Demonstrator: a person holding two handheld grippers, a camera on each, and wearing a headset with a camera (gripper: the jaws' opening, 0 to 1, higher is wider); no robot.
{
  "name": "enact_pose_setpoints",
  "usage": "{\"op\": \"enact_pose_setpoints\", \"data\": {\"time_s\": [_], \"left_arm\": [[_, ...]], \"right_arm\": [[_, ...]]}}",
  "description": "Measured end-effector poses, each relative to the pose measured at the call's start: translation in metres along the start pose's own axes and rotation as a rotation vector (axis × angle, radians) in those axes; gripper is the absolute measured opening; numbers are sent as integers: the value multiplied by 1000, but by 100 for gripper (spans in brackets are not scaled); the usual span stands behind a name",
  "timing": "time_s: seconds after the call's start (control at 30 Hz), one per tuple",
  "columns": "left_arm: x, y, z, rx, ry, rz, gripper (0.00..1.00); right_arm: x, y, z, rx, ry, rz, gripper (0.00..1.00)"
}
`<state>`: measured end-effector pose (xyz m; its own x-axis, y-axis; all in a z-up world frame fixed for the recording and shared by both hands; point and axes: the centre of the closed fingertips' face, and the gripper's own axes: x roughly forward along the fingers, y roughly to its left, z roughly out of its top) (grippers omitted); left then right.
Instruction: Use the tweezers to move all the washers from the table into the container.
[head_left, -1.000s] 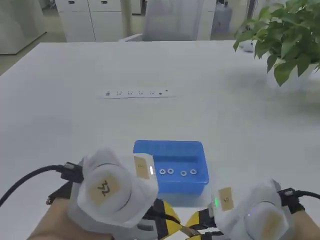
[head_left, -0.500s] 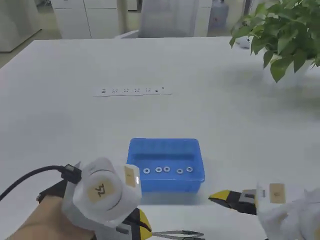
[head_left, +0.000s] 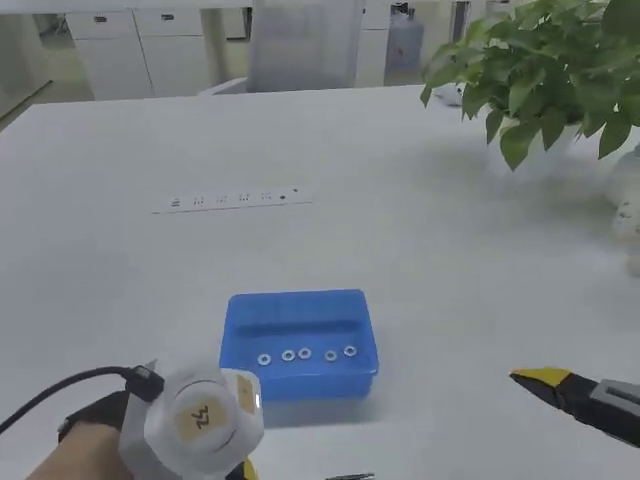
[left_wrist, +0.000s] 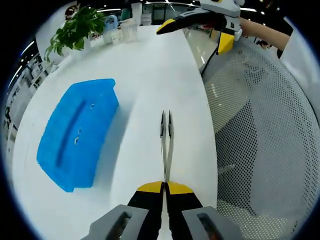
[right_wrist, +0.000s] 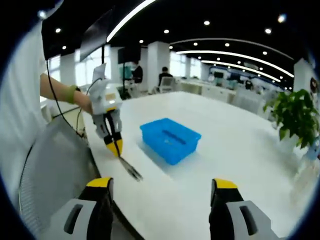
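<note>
A blue container (head_left: 298, 345) stands on the white table, with several washers (head_left: 305, 354) in a row inside it. My left gripper (left_wrist: 165, 187) is shut on the metal tweezers (left_wrist: 166, 145), which point out along the table's near edge, to the right of the container (left_wrist: 75, 132). In the head view the left gripper (head_left: 240, 468) is at the bottom left, in front of the container. My right gripper (right_wrist: 161, 184) stands open and holds nothing. Its yellow tip (head_left: 545, 380) hovers to the right of the container, well apart from the tweezers (right_wrist: 129, 169).
A potted plant (head_left: 540, 70) stands at the back right of the table. A flush socket strip (head_left: 230, 198) lies beyond the container. A mesh chair seat (left_wrist: 260, 125) is just past the table's near edge. Cups (left_wrist: 125, 30) sit by the plant.
My right gripper has drawn away from the left gripper and the tweezers, out to the right. The left gripper sits lower in the head view. The head camera has shifted.
</note>
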<state>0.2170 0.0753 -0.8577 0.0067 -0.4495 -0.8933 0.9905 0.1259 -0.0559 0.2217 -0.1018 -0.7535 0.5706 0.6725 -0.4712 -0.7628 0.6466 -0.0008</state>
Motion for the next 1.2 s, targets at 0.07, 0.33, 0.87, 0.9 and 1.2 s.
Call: {"op": "enact_pose_setpoints", "data": {"time_s": [0.07,0.33,0.87,0.9,1.2], "left_arm": [[-6,-3,1,-44,-22,16,1],[-74,6,34,-456,-498,272,51],[-163,16,16,-690,-968,827,99],[-168,19,16,-682,-992,851,99],[-170,20,13,-686,-999,871,99]], "right_arm": [[-2,-2,5,6,-22,-16,80],[3,-14,38,55,-216,-101,99],[-9,-26,51,89,-338,-177,99],[-9,-27,51,93,-340,-175,99],[-9,-32,39,97,-306,-186,95]]}}
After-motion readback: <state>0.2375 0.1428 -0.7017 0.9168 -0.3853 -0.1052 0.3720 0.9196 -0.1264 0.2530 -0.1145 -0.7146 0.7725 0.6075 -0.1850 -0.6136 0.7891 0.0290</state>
